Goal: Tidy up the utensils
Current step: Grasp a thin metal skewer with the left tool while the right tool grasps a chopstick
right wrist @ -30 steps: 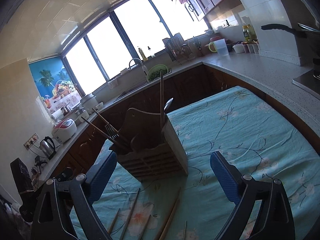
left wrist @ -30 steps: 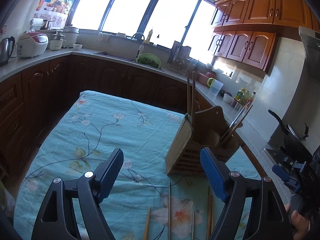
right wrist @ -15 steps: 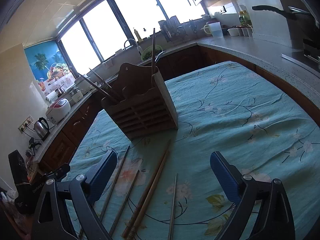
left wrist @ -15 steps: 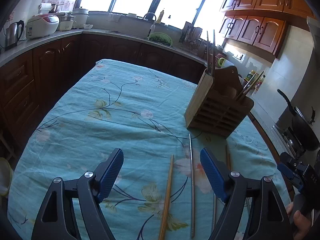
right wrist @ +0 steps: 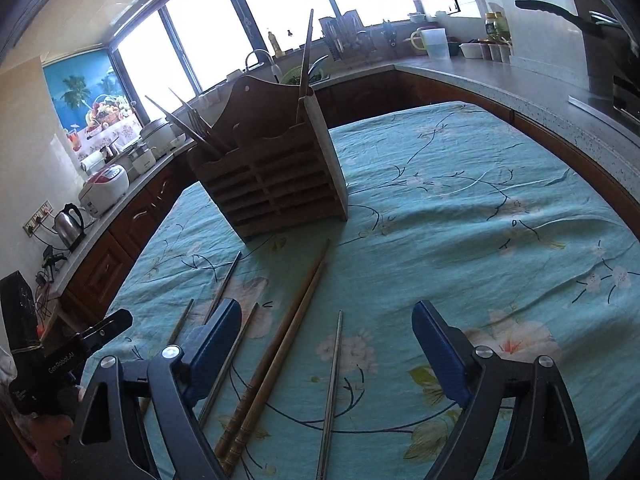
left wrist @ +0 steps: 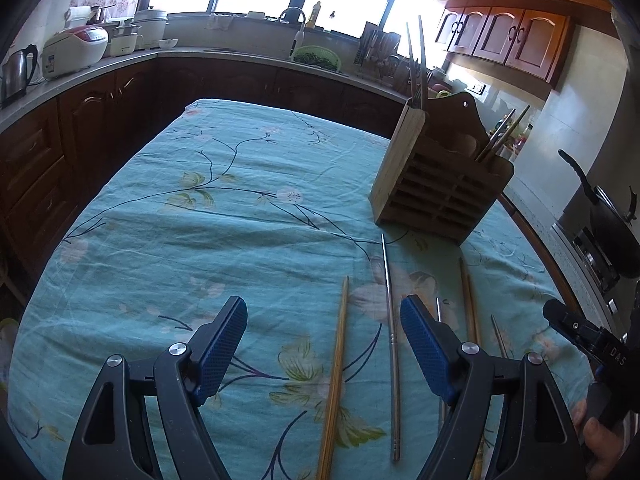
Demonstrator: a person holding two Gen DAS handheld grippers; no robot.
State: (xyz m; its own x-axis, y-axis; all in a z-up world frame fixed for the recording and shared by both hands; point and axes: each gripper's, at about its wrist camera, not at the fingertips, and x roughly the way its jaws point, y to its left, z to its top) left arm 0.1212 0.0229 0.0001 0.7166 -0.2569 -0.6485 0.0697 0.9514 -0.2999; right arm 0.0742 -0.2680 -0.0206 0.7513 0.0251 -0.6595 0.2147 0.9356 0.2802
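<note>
We hold the left gripper [left wrist: 324, 344] above the teal flowered tablecloth [left wrist: 208, 216] with its jaws spread wide and nothing between them; a bamboo chopstick [left wrist: 335, 376] and a steel chopstick [left wrist: 389, 316] lie flat on the cloth in the gap, side by side but apart, both running toward 12 o'clock. Just past the right-hand pad, at about 2 o'clock from that gap, a wooden pair [left wrist: 468, 296] lies close together, with two more thin steel sticks near it that the gripper partly hides. The wooden utensil holder [left wrist: 436, 196] stands upright on the cloth at 1 o'clock, chopsticks already standing in its left and right compartments. Our right gripper [right wrist: 326, 348] is likewise wide apart and holding nothing, hovering over a pair of dark wooden chopsticks [right wrist: 276, 356] that touch along their length and point toward 1 o'clock, and a single steel chopstick [right wrist: 333, 384] just beside them toward 3 o'clock. In this view the holder [right wrist: 276, 188] stands at 11 o'clock, well beyond the loose sticks. The kitchen counter [right wrist: 500, 84] curves around the table.
</note>
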